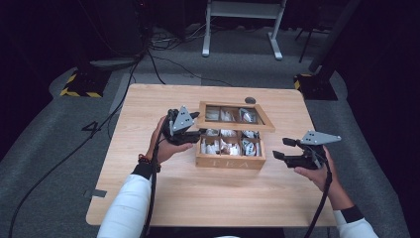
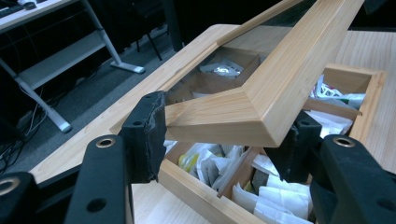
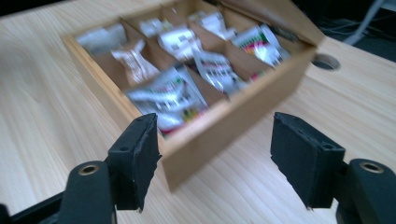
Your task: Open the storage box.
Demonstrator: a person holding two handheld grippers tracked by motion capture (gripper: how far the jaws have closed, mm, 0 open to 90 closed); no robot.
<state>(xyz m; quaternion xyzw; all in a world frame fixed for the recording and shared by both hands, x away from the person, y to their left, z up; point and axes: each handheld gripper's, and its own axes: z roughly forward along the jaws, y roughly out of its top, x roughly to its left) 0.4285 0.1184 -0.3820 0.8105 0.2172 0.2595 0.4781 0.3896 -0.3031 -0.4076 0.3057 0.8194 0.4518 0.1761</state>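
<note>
Wooden tea box (image 1: pixel 230 161) mid-table (image 1: pixel 148 198), lid (image 2: pixel 280 88) part-raised with its corner clamped in left gripper (image 2: pixel 219 135) jaws; right gripper (image 3: pixel 215 158) jaws apart, empty, beside box; lid not yet fully open, sachets (image 3: pixel 168 95) untouched.

left gripper (image 1: pixel 190 130): we hold it left of centre, jaws pinching something, hand (image 1: pixel 166 144) wrapped beneath.
right gripper (image 1: pixel 285 148): we keep it right, jaws parted, nothing between.
</note>
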